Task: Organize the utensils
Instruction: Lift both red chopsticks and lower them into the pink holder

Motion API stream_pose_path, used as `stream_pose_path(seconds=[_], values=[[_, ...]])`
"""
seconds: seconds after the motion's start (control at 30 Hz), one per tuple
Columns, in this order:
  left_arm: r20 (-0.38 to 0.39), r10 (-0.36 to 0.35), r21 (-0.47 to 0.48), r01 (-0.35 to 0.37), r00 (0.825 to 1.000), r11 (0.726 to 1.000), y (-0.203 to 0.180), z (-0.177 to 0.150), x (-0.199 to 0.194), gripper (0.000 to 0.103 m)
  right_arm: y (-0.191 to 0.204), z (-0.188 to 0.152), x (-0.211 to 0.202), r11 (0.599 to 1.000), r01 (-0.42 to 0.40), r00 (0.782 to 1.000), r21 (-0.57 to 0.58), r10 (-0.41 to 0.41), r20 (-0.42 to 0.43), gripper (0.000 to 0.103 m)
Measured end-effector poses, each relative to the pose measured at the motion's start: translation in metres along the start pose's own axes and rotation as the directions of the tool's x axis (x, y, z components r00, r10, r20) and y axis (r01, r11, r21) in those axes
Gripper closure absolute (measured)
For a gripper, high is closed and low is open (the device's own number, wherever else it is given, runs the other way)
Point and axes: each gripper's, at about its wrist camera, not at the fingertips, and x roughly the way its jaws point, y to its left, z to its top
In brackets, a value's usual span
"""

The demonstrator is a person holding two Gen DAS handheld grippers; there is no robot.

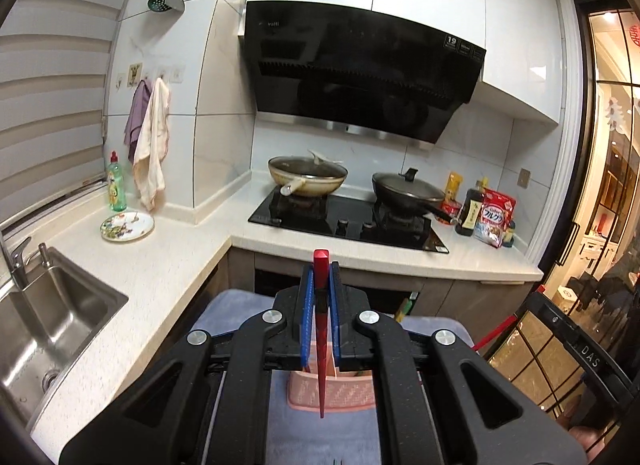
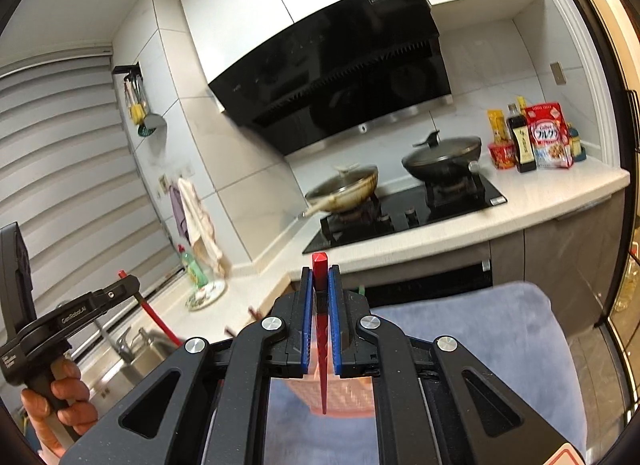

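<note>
- Lower centre of left wrist view: left gripper (image 1: pixel 320 285) clamped on a red chopstick (image 1: pixel 321 345), blue pads (image 1: pixel 307 305) pressing both sides; stick runs vertically in frame, thin tip low over a pink basket (image 1: pixel 332 391).
- Basket sits on a blue-grey towel (image 1: pixel 320 437).
- Lower centre of right wrist view: right gripper (image 2: pixel 321 285) likewise pinching a second red chopstick (image 2: pixel 322 345), tip over the pink basket (image 2: pixel 344 397).
- Left edge, same view: other gripper w/ its red stick, in a hand (image 2: pixel 60 405).
- Bkgd upper half: hob w/ two pans (image 1: pixel 308 177), range hood (image 1: pixel 360 69); sink (image 1: pixel 48 325) at left.
</note>
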Motion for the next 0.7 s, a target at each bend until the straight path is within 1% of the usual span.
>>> stream_pose_path(seconds=[0.17, 0.23, 0.33, 0.57, 0.7], values=[[0.037, 0.005, -0.011, -0.004, 0.999, 1.0, 0.0, 0.015, 0.023, 0.096, 0.001, 0.014, 0.029, 1.0, 0.009, 1.0, -0.002, -0.009, 0.016, 0.096], [0.05, 0.008, -0.013, -0.007, 0.999, 1.0, 0.001, 0.017, 0.032, 0.096, 0.002, 0.014, 0.039, 1.0, 0.017, 1.0, -0.008, -0.017, 0.013, 0.096], [0.05, 0.012, -0.013, -0.011, 0.999, 1.0, 0.002, 0.017, 0.047, 0.096, 0.0, 0.01, 0.055, 1.0, 0.028, 1.0, -0.013, -0.028, -0.004, 0.096], [-0.011, 0.021, -0.029, -0.021, 1.0, 0.999, 0.01, -0.007, 0.082, 0.096, -0.011, -0.019, 0.092, 0.999, 0.043, 0.995, -0.001, -0.042, -0.09, 0.096], [-0.051, 0.035, -0.023, -0.036, 0.998, 0.999, 0.013, -0.026, 0.101, 0.096, -0.015, -0.036, 0.104, 0.999, 0.05, 0.991, 0.001, -0.049, -0.127, 0.096]])
